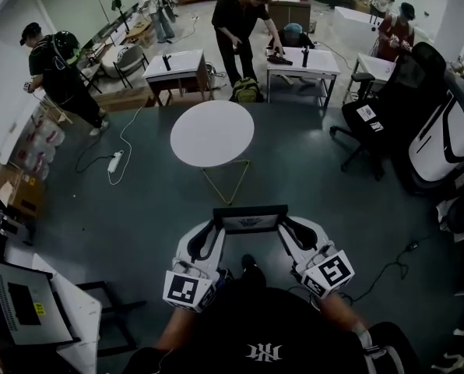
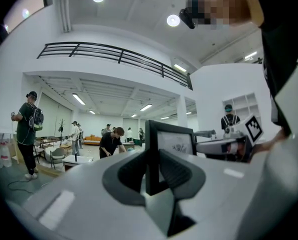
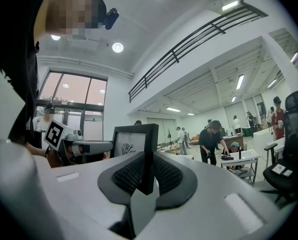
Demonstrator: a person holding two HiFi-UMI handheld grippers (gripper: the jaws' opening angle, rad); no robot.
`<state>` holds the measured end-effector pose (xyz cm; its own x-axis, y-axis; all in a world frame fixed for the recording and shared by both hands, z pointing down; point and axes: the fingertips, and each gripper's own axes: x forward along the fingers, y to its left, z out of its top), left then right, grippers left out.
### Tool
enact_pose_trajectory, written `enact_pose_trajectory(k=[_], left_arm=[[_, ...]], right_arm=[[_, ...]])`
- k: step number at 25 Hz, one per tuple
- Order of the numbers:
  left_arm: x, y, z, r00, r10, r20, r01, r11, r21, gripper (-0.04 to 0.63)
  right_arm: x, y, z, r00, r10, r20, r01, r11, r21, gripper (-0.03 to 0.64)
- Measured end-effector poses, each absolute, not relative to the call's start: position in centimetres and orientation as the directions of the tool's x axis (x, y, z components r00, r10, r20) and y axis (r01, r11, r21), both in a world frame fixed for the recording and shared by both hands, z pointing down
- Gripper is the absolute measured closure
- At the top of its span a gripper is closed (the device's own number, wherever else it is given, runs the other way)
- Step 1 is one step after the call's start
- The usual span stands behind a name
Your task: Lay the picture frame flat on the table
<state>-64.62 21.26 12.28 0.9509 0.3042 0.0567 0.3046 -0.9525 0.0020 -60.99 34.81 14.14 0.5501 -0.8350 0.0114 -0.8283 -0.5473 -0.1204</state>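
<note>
A black picture frame (image 1: 250,220) with a white print is held in the air close to my body, short of the round white table (image 1: 212,132). My left gripper (image 1: 219,234) is shut on the frame's left edge and my right gripper (image 1: 283,233) is shut on its right edge. In the left gripper view the frame (image 2: 173,143) stands upright with its edge pinched between the dark pads (image 2: 130,173), and the right gripper (image 2: 228,147) shows beyond it. The right gripper view has the frame (image 3: 132,145) clamped the same way between its pads (image 3: 168,175).
Two white desks (image 1: 177,65) (image 1: 304,59) stand beyond the round table, with a person bent over one. A black office chair (image 1: 384,107) is at the right. A monitor (image 1: 26,304) sits at the lower left. A power strip and cable (image 1: 115,160) lie on the floor.
</note>
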Motion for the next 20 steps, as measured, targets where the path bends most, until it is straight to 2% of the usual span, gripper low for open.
enact_pose_trajectory(k=[11, 20], left_arm=[[-52.2, 19.7, 12.3, 0.935, 0.352, 0.039, 0.351, -0.936, 0.028, 0.514], [-45.9, 18.8, 12.7, 0.926, 0.376, 0.028, 0.375, -0.926, 0.032, 0.515]], right_arm=[[-49.2, 33.5, 13.1, 0.59, -0.806, 0.036, -0.802, -0.591, -0.088, 0.566], [-43.6, 32.8, 13.6, 0.606, -0.794, 0.043, -0.79, -0.608, -0.086, 0.566]])
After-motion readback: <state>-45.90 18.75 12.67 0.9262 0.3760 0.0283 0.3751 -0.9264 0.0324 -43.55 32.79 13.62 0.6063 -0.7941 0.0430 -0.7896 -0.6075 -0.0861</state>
